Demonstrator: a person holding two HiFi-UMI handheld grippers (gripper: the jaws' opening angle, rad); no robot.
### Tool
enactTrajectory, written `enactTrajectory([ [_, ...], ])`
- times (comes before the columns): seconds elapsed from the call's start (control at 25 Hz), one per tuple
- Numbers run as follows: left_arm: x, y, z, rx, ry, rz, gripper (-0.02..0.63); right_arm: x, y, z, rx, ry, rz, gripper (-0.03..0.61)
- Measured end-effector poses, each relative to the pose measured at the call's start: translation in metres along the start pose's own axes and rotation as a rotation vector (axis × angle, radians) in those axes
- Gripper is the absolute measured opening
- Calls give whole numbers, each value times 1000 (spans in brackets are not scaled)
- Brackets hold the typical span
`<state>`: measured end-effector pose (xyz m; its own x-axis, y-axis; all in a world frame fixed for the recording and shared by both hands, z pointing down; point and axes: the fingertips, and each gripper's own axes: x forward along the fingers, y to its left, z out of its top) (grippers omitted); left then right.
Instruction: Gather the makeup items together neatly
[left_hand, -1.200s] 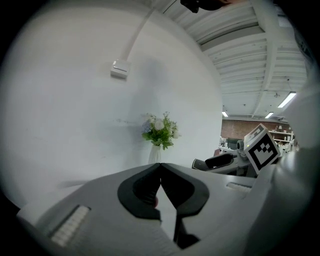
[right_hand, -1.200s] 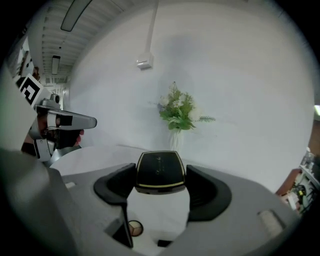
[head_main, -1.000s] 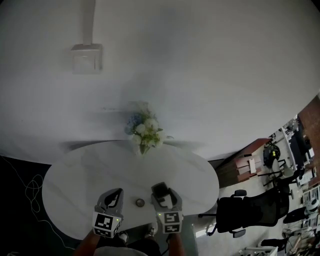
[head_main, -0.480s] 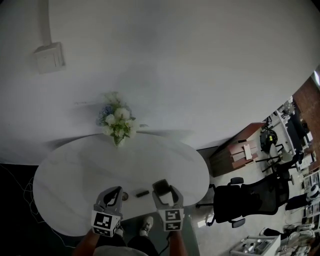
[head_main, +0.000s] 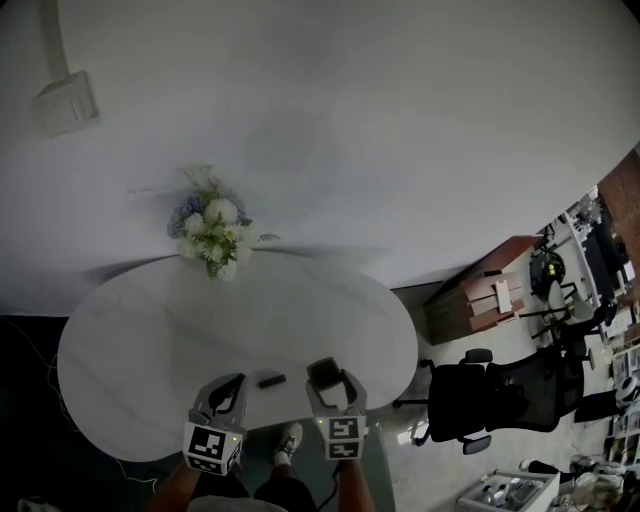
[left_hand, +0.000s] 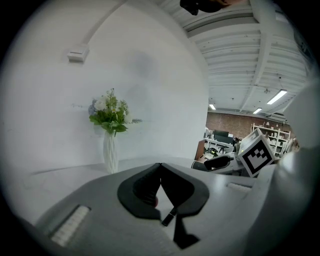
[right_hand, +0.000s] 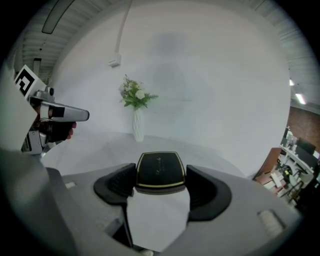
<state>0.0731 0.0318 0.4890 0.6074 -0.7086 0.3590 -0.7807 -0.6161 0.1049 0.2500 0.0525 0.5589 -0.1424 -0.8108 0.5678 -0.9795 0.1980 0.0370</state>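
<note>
At the near edge of the surface (head_main: 150, 330) the person holds both tools side by side, pointing towards the far edge. The left hand-held gripper (head_main: 232, 388) has its jaws drawn together at the tips with nothing between them; its own view (left_hand: 160, 167) shows only a sliver of white surface through the gap behind the tips. The right hand-held gripper (head_main: 330, 380) stands wide and is clamped on a black compact (right_hand: 160, 170) with a gold rim, one pad on each side, its lid facing up.

Between the two tools a small dark stick (head_main: 270, 380) lies on the surface, close to the near edge. I cannot tell what kind of makeup it is. Its long axis runs roughly along that edge, so one end points at the left tool and the other at the compact. It sits just left of the compact and just right of the left tool's tips, and neither hand looks clearly nearer.

I judge that setting the compact down beside the stick's right end would bring the two together. The left tool would have to open first.

At the far edge stands a vase (head_main: 212, 235) of flowers, well apart from all this.
</note>
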Motion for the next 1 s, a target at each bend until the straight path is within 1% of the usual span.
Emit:
enactTrajectory([
  [0.24,12,-3,-19,-13,40,18,9,20,-6,-30,9,52,18,319],
  [0.48,22,1,-48,-33,87,41,9,44,-6,-64,4,108,49,319],
  [0.76,29,1,-74,-56,143,55,9,66,-3,-89,19,147,72,319],
  [1.0,36,5,-87,-66,172,58,9,81,-2,-99,24,158,66,319],
])
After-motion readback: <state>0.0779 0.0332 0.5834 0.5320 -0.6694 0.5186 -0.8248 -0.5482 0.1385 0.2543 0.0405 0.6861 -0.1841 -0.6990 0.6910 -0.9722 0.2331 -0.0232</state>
